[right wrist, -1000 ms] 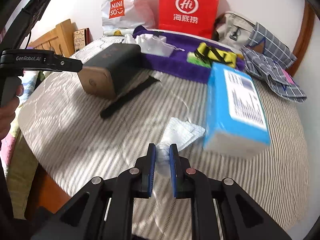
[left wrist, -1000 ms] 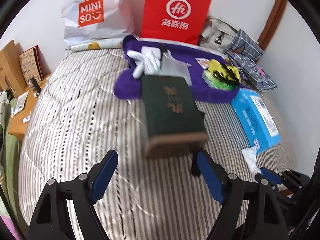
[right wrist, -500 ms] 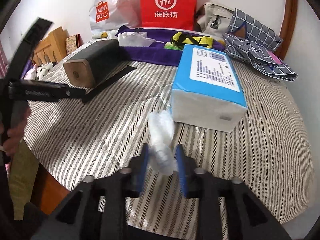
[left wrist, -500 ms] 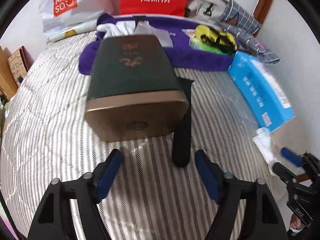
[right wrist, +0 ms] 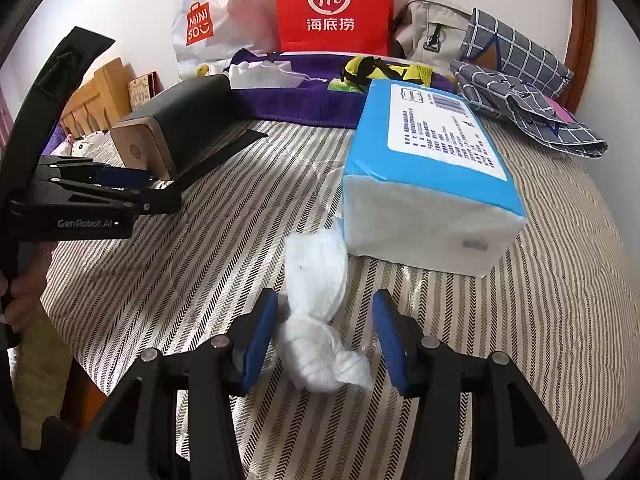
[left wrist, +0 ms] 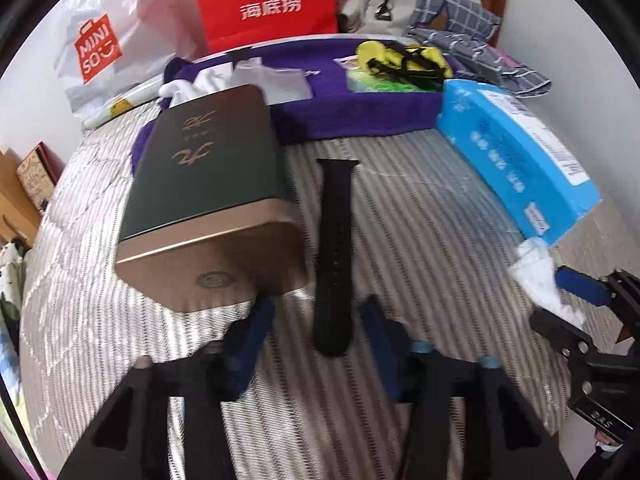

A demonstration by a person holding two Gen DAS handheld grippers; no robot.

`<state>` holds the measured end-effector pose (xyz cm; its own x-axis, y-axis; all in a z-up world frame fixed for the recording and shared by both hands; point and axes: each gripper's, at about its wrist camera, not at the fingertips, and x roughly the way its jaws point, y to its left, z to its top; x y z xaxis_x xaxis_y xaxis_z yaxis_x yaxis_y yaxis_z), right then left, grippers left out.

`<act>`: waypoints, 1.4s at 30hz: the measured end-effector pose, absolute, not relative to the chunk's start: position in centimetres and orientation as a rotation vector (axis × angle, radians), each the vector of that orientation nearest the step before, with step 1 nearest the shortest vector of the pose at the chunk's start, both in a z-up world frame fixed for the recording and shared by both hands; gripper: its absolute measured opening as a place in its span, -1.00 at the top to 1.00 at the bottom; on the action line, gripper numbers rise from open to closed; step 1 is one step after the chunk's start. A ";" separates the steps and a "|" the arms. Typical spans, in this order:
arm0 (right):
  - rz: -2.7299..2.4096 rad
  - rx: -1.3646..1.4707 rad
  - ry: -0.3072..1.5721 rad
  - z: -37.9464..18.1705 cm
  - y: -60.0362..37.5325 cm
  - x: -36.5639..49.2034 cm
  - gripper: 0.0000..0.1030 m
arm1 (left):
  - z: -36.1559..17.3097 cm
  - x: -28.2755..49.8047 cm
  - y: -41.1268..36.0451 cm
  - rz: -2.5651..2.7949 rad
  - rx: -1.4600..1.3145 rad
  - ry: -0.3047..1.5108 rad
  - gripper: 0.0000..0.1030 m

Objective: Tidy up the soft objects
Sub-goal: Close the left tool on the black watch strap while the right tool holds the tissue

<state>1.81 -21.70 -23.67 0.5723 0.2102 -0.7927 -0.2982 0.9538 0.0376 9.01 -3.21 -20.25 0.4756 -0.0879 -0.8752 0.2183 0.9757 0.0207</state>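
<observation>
A black strap [left wrist: 334,240] lies lengthwise on the striped bed cover [left wrist: 420,240]. Its near end sits between the fingers of my left gripper [left wrist: 318,312], whose jaws are closing; a gap still shows on the left side of the strap. A crumpled white tissue wad [right wrist: 316,312] rests on the cover between the blue pads of my right gripper [right wrist: 326,298], which stands open and does not press on it. The right gripper [left wrist: 580,292] also shows at the left wrist view's right edge. The left gripper [right wrist: 120,184] shows at the left of the right wrist view.
A dark green box with a gold end [left wrist: 208,184] lies just left of the strap. A blue tissue pack [right wrist: 432,168] is beyond the wad. Farther back are a purple towel [left wrist: 360,108] with small items, a red bag [left wrist: 264,0], a white bag and checked cloth [right wrist: 516,80].
My left gripper has come down and forward past the green box to the strap, and its jaws have narrowed. My right gripper has opened and let go of the white wad.
</observation>
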 end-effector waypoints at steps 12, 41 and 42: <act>0.280 -0.064 0.920 -23.5 -23.2 1.0 0.63 | -20.1 5.6 -2.3 -0.216 0.099 1.096 0.62; 0.245 0.024 0.911 -23.7 -25.8 0.3 0.55 | -20.2 5.0 -2.9 -0.212 0.144 1.065 0.61; 0.248 0.030 0.913 -23.6 -25.9 0.4 0.55 | -20.2 5.0 -2.9 -0.214 0.145 1.066 0.62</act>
<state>0.43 -25.86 -23.62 0.5848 0.2253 -0.7793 -0.2002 0.9710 0.1304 5.00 -2.92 -20.23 0.4662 -0.1034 -0.8786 0.2433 0.9698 0.0149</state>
